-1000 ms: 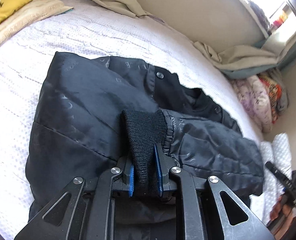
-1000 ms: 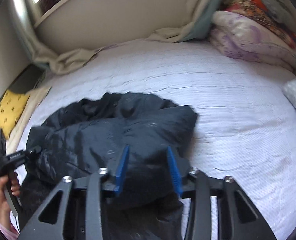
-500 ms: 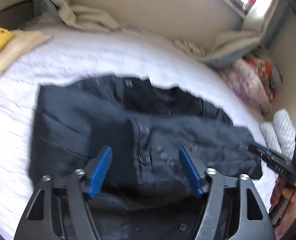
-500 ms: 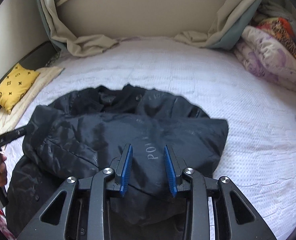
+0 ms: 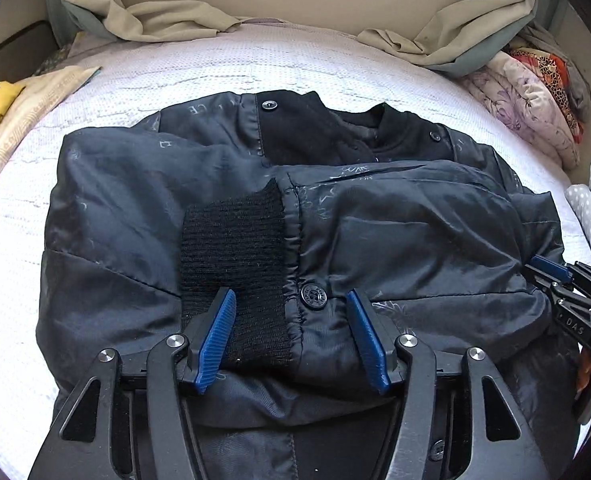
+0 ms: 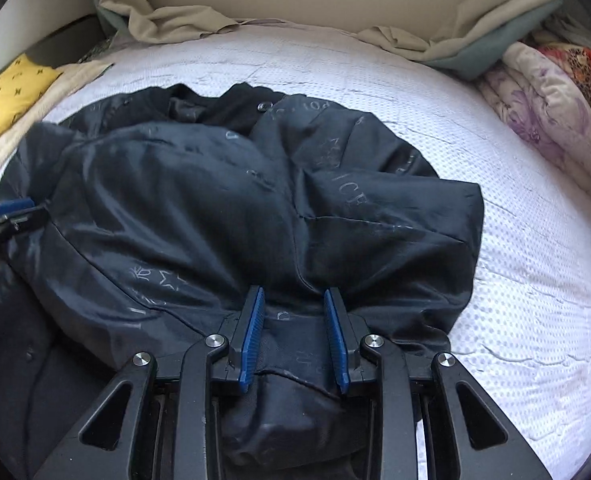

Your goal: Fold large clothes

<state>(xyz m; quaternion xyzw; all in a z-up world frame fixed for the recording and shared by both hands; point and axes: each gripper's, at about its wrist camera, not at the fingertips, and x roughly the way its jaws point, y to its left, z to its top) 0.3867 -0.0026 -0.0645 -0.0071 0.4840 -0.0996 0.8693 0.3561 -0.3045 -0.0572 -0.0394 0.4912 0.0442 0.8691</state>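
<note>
- Nearest, the left gripper (image 5: 291, 336) stood about half open over the jacket (image 5: 135, 200), its jaws having just been opening. The knit cuff (image 5: 231, 248) and a button (image 5: 313, 295) lay between the blue pads, which pressed on nothing.
- The right gripper (image 6: 293, 336) had its jaws narrowly apart and just been closing, with a ridge of jacket fabric between the pads. I cannot tell whether they gripped it.
- Beyond them the jacket lay on the white bedspread (image 6: 515, 280), a sleeve laid across the body and the collar (image 5: 399, 136) at the far side.
- By my judgement the sleeve folds were done, while folding the body over was left.
- Farthest, a yellow cushion (image 6: 7, 100) lay left and floral bedding (image 5: 527, 96) right.
</note>
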